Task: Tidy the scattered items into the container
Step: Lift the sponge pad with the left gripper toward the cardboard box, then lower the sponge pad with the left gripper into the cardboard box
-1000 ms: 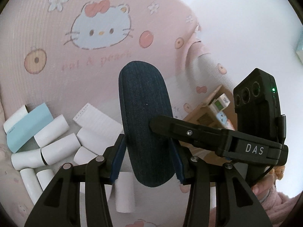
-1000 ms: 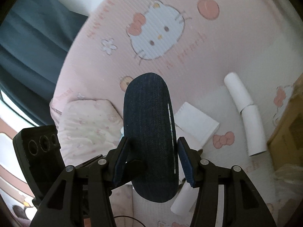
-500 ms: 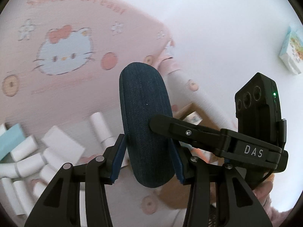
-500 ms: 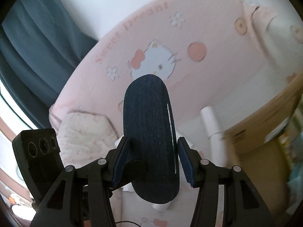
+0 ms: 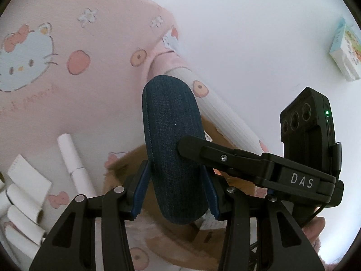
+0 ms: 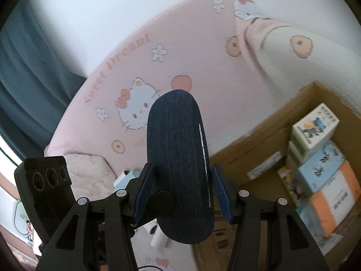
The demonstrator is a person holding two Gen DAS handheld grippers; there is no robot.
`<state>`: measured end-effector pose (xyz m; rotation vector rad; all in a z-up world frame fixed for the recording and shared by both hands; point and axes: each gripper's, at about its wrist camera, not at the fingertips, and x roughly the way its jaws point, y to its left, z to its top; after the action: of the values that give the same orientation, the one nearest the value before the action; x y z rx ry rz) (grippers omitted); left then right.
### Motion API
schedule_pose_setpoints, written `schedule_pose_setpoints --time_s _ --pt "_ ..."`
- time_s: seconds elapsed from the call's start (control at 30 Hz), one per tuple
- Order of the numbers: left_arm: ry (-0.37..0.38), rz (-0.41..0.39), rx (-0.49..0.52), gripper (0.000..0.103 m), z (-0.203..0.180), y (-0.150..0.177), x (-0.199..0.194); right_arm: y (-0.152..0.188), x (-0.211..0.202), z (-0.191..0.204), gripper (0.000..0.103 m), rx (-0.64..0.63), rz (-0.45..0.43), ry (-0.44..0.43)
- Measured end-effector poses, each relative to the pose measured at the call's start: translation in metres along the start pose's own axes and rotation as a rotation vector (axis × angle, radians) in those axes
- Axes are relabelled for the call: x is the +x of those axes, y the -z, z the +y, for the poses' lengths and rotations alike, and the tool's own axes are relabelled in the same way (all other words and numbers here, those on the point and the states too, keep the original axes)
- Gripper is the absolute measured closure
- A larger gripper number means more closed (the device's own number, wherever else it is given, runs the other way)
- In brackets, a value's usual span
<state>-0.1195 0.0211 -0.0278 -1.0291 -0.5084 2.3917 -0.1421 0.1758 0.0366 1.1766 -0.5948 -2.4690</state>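
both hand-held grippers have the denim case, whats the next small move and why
Probably carry the denim case a little further over the cardboard box before lowering it. Both the left hand-held gripper and the right hand-held gripper clamp it at its near end, and the box opening, already holding small cartons, lies off to the right of the case in the right wrist view.

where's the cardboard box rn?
In the right wrist view the open brown cardboard box sits at the right on the pink cartoon-cat bedsheet, with small printed cartons stacked inside, just right of the dark blue denim oval case.
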Motion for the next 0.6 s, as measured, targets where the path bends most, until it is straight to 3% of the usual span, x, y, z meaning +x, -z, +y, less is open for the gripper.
schedule_pose_setpoints --time_s 0.17,0.33,0.6 --pt "0.027 0.060 -0.038 0.054 -0.027 -0.003 0.028 -0.013 -0.012 -0.024 0.051 0.015 0.044 0.027" --pt "0.082 0.134 -0.047 0.054 -0.053 0.000 0.062 -0.020 -0.033 -0.048 0.049 -0.023 0.088 0.118" --pt "0.149 0.213 -0.104 0.054 -0.080 0.008 0.109 -0.030 -0.053 -0.096 0.049 0.038 0.156 0.221"
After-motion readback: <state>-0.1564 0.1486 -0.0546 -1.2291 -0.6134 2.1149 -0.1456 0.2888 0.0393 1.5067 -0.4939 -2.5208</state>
